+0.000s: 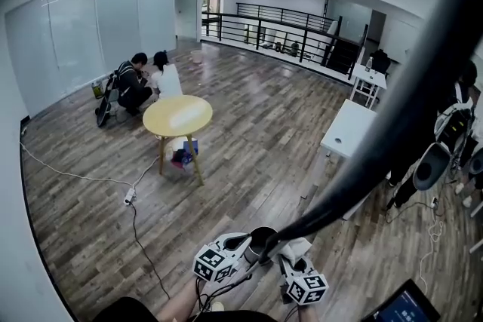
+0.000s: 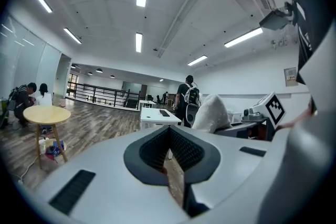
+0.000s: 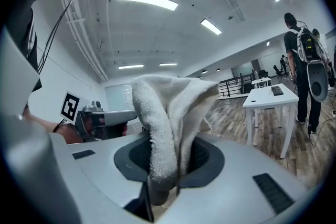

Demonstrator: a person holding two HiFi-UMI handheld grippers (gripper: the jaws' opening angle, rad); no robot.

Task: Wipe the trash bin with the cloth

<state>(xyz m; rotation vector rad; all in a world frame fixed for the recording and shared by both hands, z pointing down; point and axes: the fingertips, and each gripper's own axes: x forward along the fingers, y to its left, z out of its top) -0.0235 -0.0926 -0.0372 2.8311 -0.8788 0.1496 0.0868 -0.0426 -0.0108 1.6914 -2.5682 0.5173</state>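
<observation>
Right gripper [image 3: 167,157]: jaws clamped on the cloth [image 3: 170,113]. The cloth is white terry, bunched. It sticks up out of the jaws toward 12 o'clock and folds over at the top, and its lower end hangs down through the slit at 6.

Left gripper [image 2: 170,155]: jaws drawn together with nothing between them. Only a thin slit is left, and wood floor shows through it.

Head view: both grippers sit at 6 o'clock of the frame, close together, tips pointing toward 12. The cloth is a white lump at the right gripper's tip. A dark round thing [image 1: 261,240] sits between the two tips; can't tell what it is. A thick black band [image 1: 392,132], blurred and close to the camera, sweeps from 1 o'clock down to that spot.

Left gripper view: the right gripper and the cloth are at 3 o'clock, near.
Right gripper view: the left gripper is at 9 o'clock.

Outward from the grippers, head view:
- round wooden table [image 1: 177,117] at 11 o'clock, well apart from them, with small coloured items [image 1: 181,158] on the floor under it
- two people [image 1: 147,83] crouching just beyond the table, also at 11
- power strip [image 1: 129,197] at 10 o'clock, on a cable across the wood floor [image 1: 256,132]
- white desk [image 1: 349,128] at 1 o'clock
- black railing [image 1: 279,30] far off at 12

A person with a backpack [image 2: 188,99] stands beside the white desk.
</observation>
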